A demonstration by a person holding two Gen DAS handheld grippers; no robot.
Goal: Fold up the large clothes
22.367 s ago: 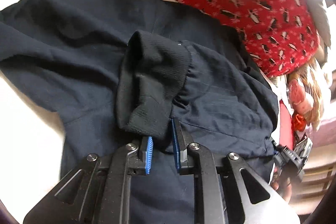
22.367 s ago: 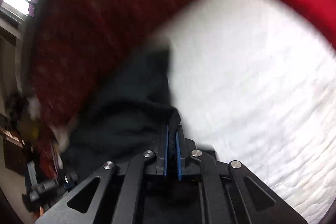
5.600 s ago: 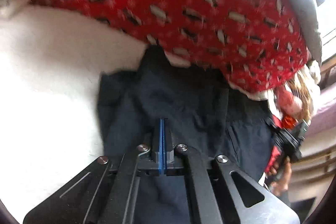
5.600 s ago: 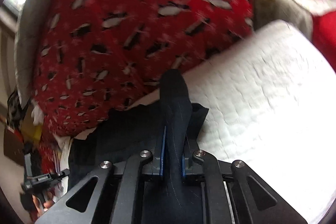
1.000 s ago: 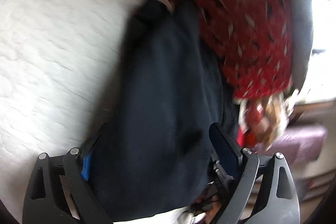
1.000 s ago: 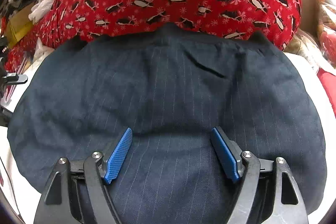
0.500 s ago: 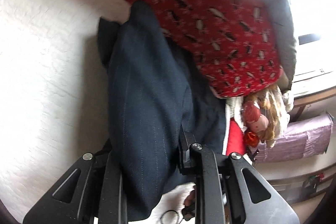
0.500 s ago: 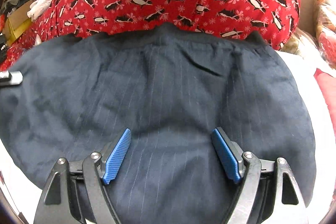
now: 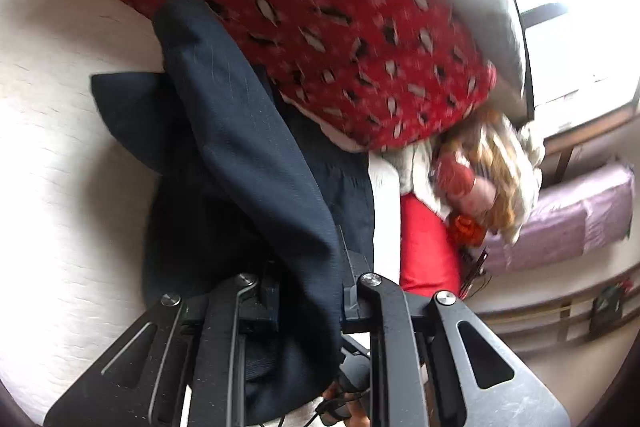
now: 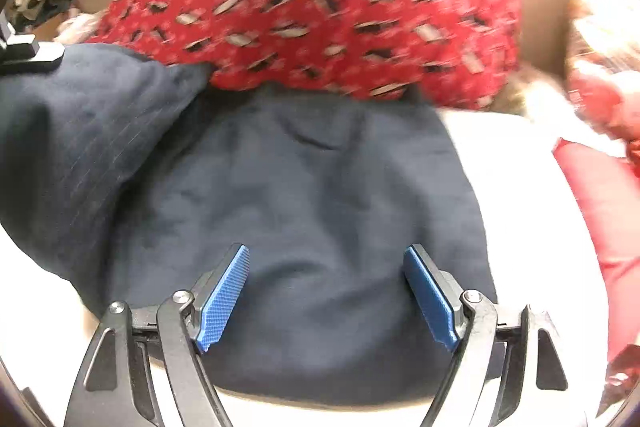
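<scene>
A dark navy pinstriped garment point(image 9: 240, 131) lies on the white quilted bed point(image 9: 60, 147), its far edge against a red patterned cover. My left gripper point(image 9: 308, 279) is closing on a thick fold of this garment; the cloth runs up between the fingers and hides the pads. That fold hangs lifted above the rest. In the right wrist view the garment point(image 10: 320, 187) lies spread out, with its left part point(image 10: 80, 131) raised and bulging. My right gripper point(image 10: 326, 291) hovers open over the garment's near edge, blue pads point(image 10: 224, 299) wide apart and bare.
The red penguin-print cover point(image 9: 320, 7) bulges along the far side of the bed. A doll with blond hair point(image 9: 480, 179) and a red cloth point(image 9: 424, 243) lie past the garment's end, also red cloth point(image 10: 600, 207). A bright window point(image 9: 580, 27) is behind.
The left jaws went from wide open to closed on the garment's side, and that side has been lifted and drawn over the rest. The right gripper stays open and has shifted a little.
</scene>
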